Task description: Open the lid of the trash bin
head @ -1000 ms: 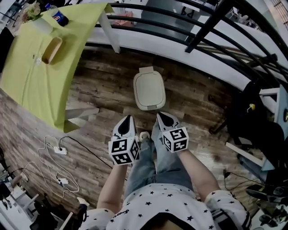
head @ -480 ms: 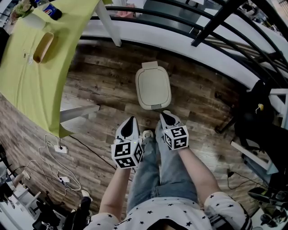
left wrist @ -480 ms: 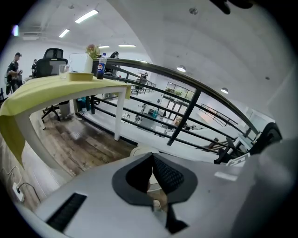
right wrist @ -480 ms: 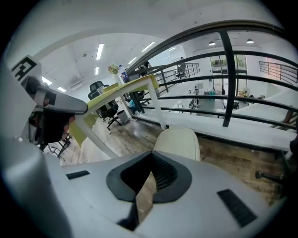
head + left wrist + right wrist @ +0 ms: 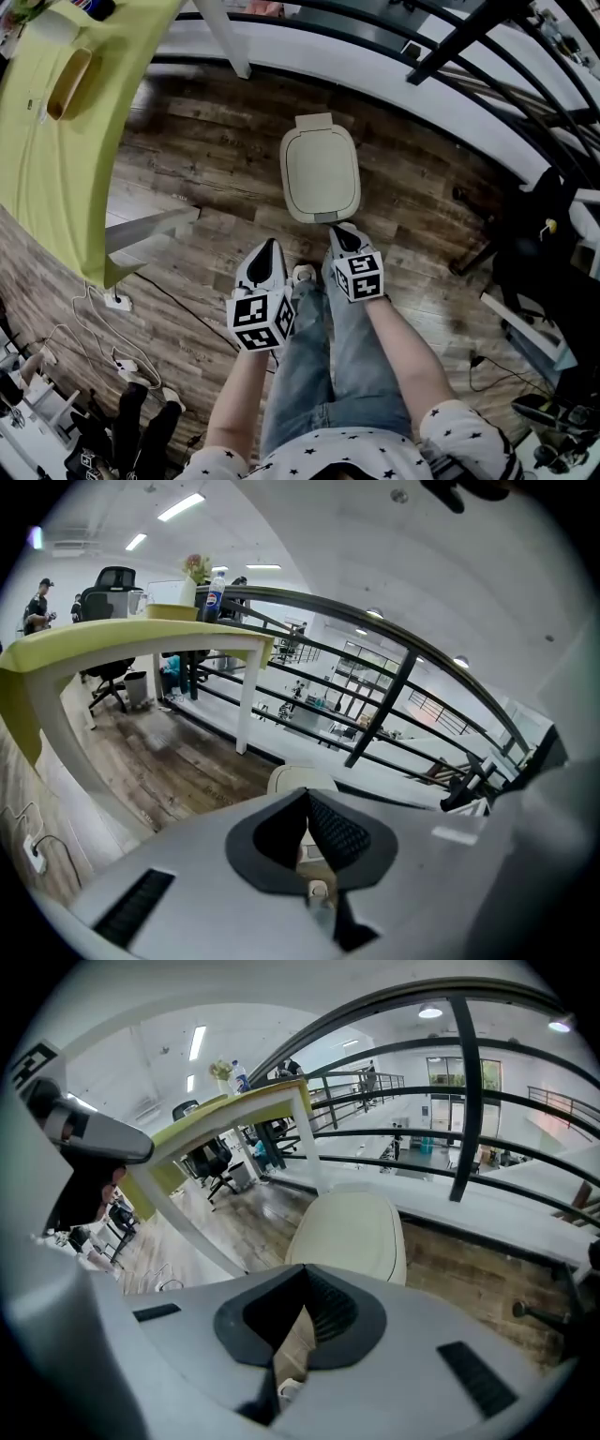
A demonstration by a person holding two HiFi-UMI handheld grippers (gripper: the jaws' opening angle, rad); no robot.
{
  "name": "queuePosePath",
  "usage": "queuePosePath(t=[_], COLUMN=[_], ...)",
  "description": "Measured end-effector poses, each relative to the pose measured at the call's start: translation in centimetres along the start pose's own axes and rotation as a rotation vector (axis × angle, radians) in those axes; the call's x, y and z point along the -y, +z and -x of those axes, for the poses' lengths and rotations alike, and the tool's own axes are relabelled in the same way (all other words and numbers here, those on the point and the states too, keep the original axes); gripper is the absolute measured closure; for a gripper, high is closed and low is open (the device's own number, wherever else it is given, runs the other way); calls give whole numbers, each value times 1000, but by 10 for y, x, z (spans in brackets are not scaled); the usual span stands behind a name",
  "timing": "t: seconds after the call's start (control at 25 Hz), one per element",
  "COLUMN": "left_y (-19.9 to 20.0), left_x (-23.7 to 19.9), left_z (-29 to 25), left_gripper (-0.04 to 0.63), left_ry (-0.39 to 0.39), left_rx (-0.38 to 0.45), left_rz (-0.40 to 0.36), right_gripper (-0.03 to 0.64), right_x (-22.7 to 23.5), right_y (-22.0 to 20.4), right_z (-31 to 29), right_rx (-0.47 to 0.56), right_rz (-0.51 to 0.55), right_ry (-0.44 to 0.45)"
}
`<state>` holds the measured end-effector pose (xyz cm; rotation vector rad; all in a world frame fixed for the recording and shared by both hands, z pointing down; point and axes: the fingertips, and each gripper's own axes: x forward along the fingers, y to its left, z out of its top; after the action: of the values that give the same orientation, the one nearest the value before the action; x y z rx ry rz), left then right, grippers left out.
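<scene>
Left gripper (image 5: pixel 270 247) and right gripper (image 5: pixel 344 229), jaws closed and empty, hover near the cream trash bin lid (image 5: pixel 320 173): smooth, light-looking plastic, probably best lifted from its front lip.

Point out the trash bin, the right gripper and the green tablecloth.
trash bin (image 5: pixel 321 173), head view, centre of its lid.
right gripper (image 5: pixel 343 231), head view, between its fingertips.
green tablecloth (image 5: pixel 56 159), head view, bare cloth.
</scene>
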<state>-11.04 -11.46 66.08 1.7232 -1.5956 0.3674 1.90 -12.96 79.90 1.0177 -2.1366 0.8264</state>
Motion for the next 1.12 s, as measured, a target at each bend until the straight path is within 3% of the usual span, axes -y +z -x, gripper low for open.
queuePosePath(t=[0.6, 1.12], left_y=[-22, -44], left_x=[-26, -31], left_z=[-35, -39], left_gripper=[583, 583], left_ry=[5, 6], left_rx=[-13, -44], left_rz=[21, 41], right_gripper=[623, 623], right_x=[15, 27], right_y=[-49, -68], right_z=[-68, -91], right_rx=[-131, -171], right_rz=[57, 55], right_ry=[-29, -50])
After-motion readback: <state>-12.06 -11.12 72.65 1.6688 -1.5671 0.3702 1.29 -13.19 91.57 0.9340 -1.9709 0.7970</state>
